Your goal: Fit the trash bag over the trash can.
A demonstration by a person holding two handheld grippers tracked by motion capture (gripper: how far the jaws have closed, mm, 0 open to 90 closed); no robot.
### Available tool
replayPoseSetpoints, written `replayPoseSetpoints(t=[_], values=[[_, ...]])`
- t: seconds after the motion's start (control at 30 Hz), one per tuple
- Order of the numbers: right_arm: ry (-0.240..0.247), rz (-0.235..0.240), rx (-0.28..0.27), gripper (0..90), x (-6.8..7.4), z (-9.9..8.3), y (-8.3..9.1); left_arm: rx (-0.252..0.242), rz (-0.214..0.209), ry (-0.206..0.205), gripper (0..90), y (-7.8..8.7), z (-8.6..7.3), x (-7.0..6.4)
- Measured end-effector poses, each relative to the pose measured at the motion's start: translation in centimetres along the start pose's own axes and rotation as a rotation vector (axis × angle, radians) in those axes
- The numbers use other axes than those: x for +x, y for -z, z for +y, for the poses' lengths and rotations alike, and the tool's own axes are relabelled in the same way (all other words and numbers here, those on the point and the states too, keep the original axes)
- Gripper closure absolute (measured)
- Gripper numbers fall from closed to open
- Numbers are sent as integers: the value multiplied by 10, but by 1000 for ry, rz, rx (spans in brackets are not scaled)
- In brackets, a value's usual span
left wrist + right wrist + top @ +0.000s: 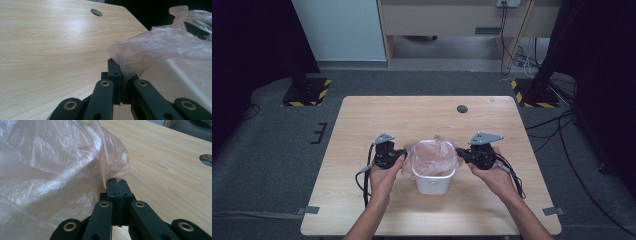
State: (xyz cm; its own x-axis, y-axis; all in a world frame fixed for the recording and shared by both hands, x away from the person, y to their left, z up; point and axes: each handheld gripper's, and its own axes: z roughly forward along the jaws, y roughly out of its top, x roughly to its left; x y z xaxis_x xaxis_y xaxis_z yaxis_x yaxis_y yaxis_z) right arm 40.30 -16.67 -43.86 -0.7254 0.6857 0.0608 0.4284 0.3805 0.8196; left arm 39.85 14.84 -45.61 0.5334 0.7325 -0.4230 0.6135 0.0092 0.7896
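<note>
The left gripper [399,156] and the right gripper [461,154] are each pinching an opposite edge of the pink plastic bag [432,155], jaws pressed together on the film. The bag is lining a small white bin [432,184], standing midway between the table's [362,120] side edges, nearer its front edge. The film is judged light, limp and tear-prone; the rim edges are the sound hold. The pale wood top is lying bare otherwise, one cable hole [462,108] showing toward the far edge; grey carpet [272,145] is surrounding it.

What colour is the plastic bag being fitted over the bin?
Translucent pale pink plastic bag, clearest in the right gripper view.
</note>
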Motion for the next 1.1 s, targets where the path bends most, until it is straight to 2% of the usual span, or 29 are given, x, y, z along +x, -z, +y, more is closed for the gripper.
replayPoseSetpoints(t=[0.2,0.3,0.5,0.67,0.83,0.93,1.0,1.1], values=[[0,-2,10,900,-1,-3,-2,12,-3,4,886,1,-4,2],[-4,-7,-1,888,-2,-3,-1,5,2,-7,864,2,-4,1],[-47,-43,-79,695,-6,0,10,-7,12,-64,840,5,-3,-7],[-79,-69,-114,621,-11,2,18,-23,12,-66,843,6,-2,-9],[-88,-67,-153,553,-13,9,20,-44,4,-75,843,7,0,-11],[-99,-63,-173,535,-12,14,21,-38,11,-98,840,6,0,-12],[-98,-55,-181,577,-10,16,22,-34,17,-103,843,6,0,-12],[-94,-55,-155,569,-8,14,22,-33,26,-104,844,8,0,-10]])
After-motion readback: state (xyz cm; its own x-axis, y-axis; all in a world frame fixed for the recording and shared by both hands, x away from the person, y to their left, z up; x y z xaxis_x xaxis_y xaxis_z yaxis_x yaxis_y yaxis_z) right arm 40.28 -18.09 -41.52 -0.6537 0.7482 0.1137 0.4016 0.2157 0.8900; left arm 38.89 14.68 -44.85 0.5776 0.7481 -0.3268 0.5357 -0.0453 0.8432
